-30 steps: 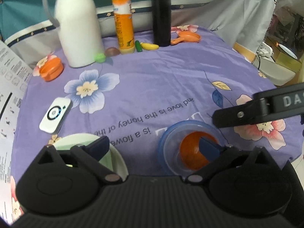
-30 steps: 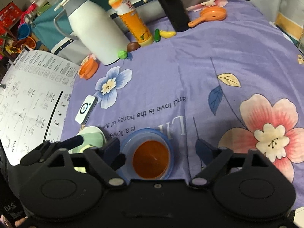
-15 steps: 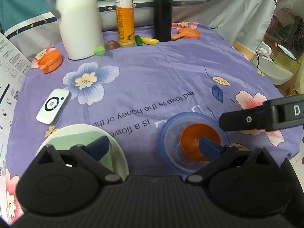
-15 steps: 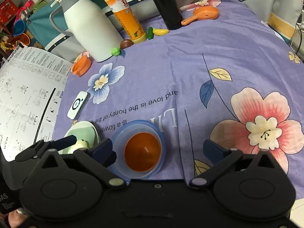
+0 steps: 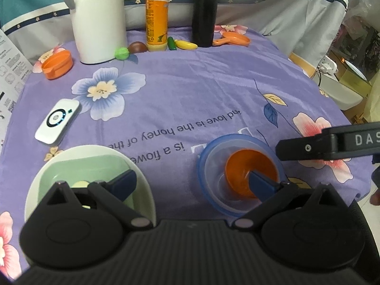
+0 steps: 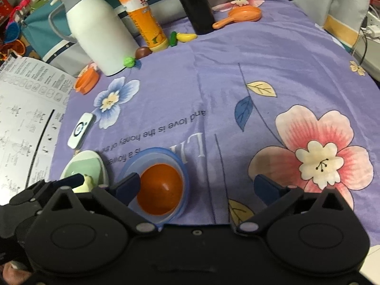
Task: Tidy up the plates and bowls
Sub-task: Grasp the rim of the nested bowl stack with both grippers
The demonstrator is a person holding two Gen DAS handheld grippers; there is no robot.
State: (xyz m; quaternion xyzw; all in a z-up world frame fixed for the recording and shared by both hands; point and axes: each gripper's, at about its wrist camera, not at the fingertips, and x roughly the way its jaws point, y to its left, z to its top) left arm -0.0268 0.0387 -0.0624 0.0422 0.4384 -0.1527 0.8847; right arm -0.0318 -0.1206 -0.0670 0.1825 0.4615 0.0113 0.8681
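The tabletop (image 5: 201, 90) is covered by soft matt purple cloth. A glossy orange plastic bowl (image 6: 159, 194) is nested in a translucent blue plastic bowl (image 6: 181, 166). Matt black ribbed plastic is seen on the left tool (image 5: 190, 182). The white thermos (image 5: 98, 19) looks smooth.

A purple flowered cloth (image 5: 201, 90) covers the tabletop. On it rest a blue bowl (image 5: 209, 156), white plate (image 5: 142, 180), remote (image 5: 57, 121) and thermos (image 5: 98, 19).
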